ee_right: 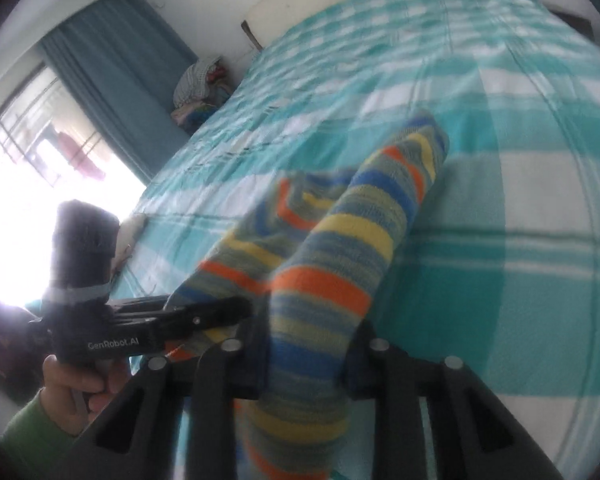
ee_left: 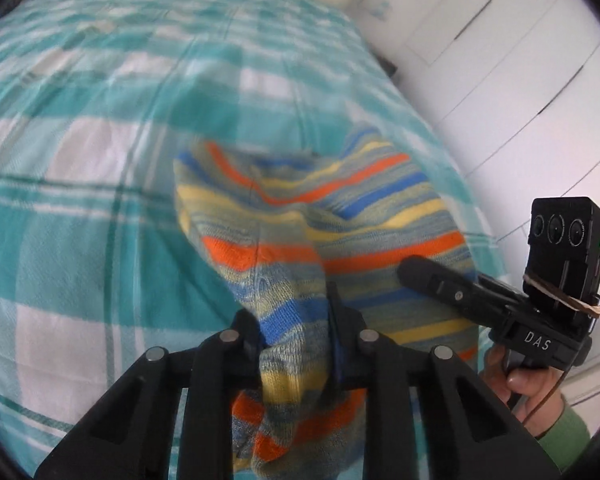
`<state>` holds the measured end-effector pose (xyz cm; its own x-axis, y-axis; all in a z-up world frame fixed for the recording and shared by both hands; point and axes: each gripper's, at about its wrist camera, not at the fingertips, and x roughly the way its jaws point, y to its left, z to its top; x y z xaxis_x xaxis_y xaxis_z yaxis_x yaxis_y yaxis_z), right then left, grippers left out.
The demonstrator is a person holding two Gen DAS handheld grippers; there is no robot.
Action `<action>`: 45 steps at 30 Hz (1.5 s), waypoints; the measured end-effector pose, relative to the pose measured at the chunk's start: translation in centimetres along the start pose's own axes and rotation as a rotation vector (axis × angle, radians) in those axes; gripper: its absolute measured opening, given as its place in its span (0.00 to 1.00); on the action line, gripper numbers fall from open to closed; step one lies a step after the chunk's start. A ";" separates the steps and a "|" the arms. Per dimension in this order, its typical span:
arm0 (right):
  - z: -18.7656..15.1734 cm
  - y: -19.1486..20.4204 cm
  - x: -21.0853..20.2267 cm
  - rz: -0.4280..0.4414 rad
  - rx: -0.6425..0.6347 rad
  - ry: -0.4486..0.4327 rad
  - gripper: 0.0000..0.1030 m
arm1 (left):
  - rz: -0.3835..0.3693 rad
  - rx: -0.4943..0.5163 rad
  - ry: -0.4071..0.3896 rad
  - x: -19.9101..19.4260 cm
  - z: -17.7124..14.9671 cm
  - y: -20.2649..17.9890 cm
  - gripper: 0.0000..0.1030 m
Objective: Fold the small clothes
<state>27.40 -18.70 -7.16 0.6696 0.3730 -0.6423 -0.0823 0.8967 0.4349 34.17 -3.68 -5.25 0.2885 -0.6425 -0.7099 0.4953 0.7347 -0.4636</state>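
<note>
Each claw, the left claw (ee_left: 296, 336) and the right claw (ee_right: 306, 356), had clamped an end of the striped garment (ee_left: 320, 216), raised above the bed (ee_left: 80, 128), no fold made yet.

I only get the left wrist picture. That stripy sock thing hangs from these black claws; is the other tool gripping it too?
Observer: Yes. The right gripper is clamped on the striped garment as well.
Operator: What's on the far side of the bed?
Observer: A blue curtain beside a bright window.
Operator: Anything else there?
Observer: A small pile of clothes by the bed's far corner.
</note>
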 end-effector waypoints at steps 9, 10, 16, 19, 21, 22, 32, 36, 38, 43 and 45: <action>7.2 1.0 -9.3 0.035 -0.079 -0.087 0.32 | -0.038 0.059 -0.068 -3.0 2.6 -5.8 0.53; 6.8 -0.5 -9.4 0.013 -0.047 -0.067 0.45 | 0.016 0.072 -0.043 -1.9 1.4 -5.9 0.69; -3.3 -8.0 -10.5 -0.305 0.007 0.090 0.82 | 0.321 0.198 0.031 1.0 -11.0 -5.6 0.74; -9.0 -8.3 -12.8 -0.343 -0.009 0.093 0.82 | 0.419 0.299 -0.050 -1.6 -16.0 -7.9 0.89; -12.0 -6.6 -14.0 -0.387 -0.040 0.088 0.92 | 0.485 0.336 -0.152 -3.5 -18.2 -9.8 1.00; -13.3 -5.5 -14.3 -0.415 -0.058 0.086 0.94 | 0.504 0.344 -0.194 -4.2 -19.2 -10.7 1.00; -22.1 -1.6 -10.9 -0.633 -0.103 0.017 1.00 | 0.510 0.088 -0.082 0.4 -23.2 -7.1 1.00; -22.6 -1.9 -10.9 -0.625 -0.109 -0.037 1.00 | 0.524 0.098 -0.083 0.5 -23.3 -7.5 1.00; -22.5 -2.0 -10.8 -0.626 -0.115 -0.038 1.00 | 0.528 0.100 -0.084 0.6 -23.3 -7.6 1.00; -22.3 -1.8 -10.7 -0.627 -0.119 -0.041 1.00 | 0.525 0.099 -0.085 0.6 -23.3 -7.8 1.00; -22.3 -1.8 -10.7 -0.626 -0.119 -0.043 1.00 | 0.522 0.099 -0.085 0.6 -23.3 -7.7 1.00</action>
<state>3.91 -19.01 -15.19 0.6466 -0.2380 -0.7248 0.2544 0.9630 -0.0892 11.40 -4.63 -14.44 0.5803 -0.2152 -0.7855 0.3416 0.9398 -0.0051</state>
